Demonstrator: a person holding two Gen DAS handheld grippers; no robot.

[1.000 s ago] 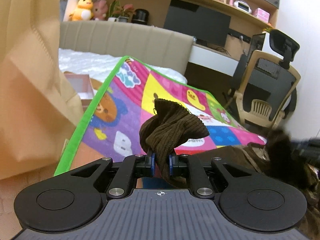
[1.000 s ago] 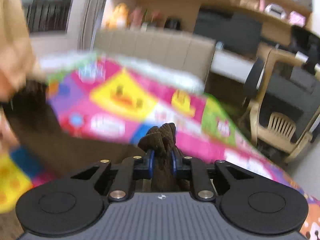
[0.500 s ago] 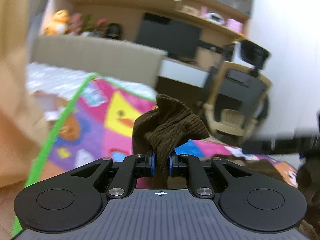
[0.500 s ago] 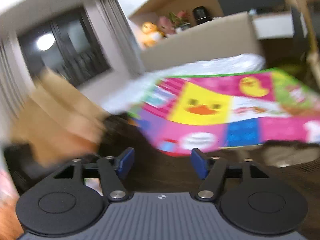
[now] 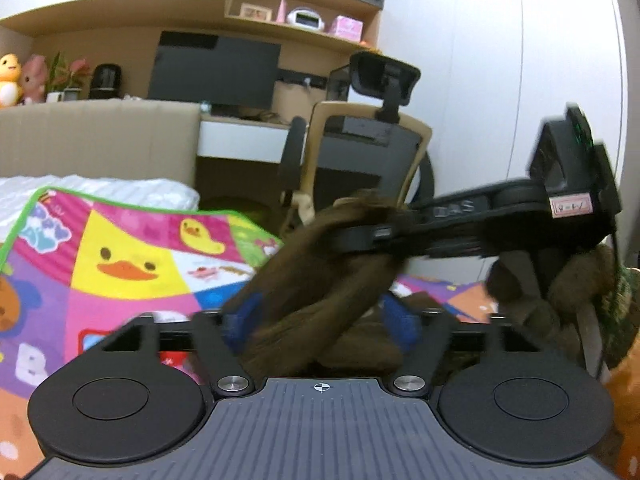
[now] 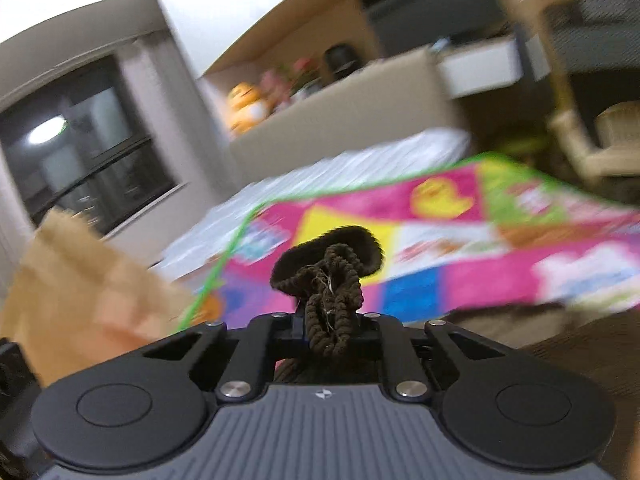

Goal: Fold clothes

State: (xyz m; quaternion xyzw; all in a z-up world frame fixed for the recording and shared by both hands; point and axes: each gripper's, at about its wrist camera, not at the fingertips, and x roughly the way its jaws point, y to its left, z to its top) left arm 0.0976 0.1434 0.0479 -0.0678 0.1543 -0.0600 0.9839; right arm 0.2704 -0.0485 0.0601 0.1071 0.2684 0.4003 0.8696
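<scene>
- knit garment (image 5: 320, 280): dark brown, ribbed.
- play mat (image 5: 120, 264): pink, yellow, purple and blue squares, duck prints, green border.
- left gripper (image 5: 320, 320): black, blue pads.
- chair (image 5: 368, 148) at 12 o'clock: beige frame, black mesh.

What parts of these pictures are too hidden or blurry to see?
- Left wrist view: the brown knit garment is smeared by motion, and the right claw crossing it hides its shape.
- Left wrist view: whether the open left claw touches the cloth is unclear.
- Right wrist view: the play mat pictures are blurred.
- Right wrist view: the garment's lower part hides behind the right claw's body.
</scene>
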